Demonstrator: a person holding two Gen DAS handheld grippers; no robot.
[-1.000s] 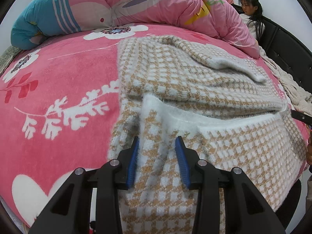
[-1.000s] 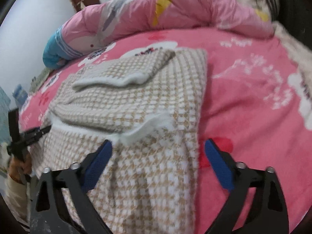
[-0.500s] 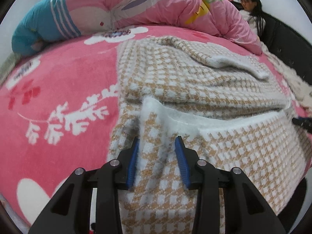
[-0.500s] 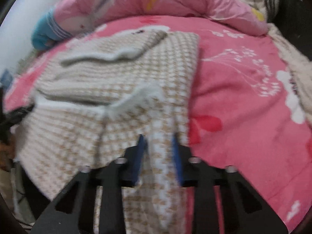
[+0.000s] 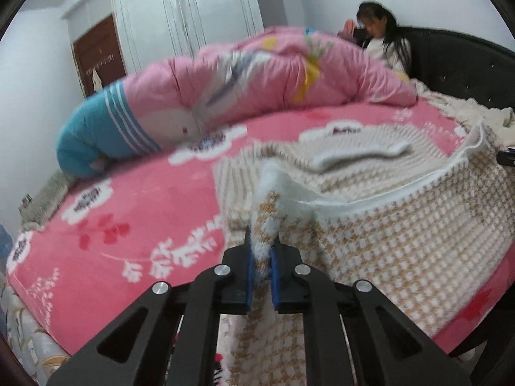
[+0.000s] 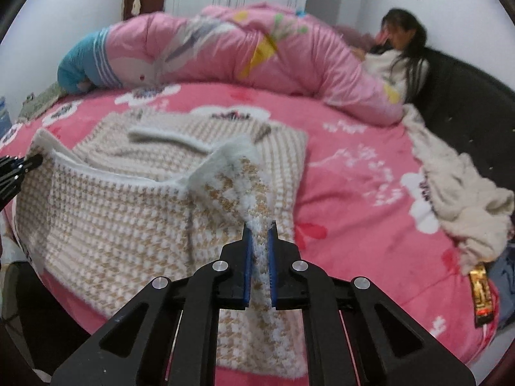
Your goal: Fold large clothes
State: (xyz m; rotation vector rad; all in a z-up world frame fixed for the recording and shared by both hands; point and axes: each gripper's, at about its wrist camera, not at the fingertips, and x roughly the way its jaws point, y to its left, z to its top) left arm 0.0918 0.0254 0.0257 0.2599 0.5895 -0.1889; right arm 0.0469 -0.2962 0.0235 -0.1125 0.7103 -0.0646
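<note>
Left gripper (image 5: 261, 251) and right gripper (image 6: 259, 228) each clenched on fuzzy tan-and-white checked sweater (image 6: 106, 202); beyond, puffy pink quilt (image 6: 257, 51) on plush pink bed (image 6: 354, 199); seated person (image 6: 402, 54) far right.

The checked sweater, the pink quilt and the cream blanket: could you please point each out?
checked sweater (image 6: 106, 212), right wrist view, lifted front panel.
pink quilt (image 6: 289, 61), right wrist view, top of roll.
cream blanket (image 6: 450, 186), right wrist view, crumpled middle.

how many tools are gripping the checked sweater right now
2. The left tool pinches the checked sweater at its near left hem corner; the right tool pinches the near right corner.
</note>
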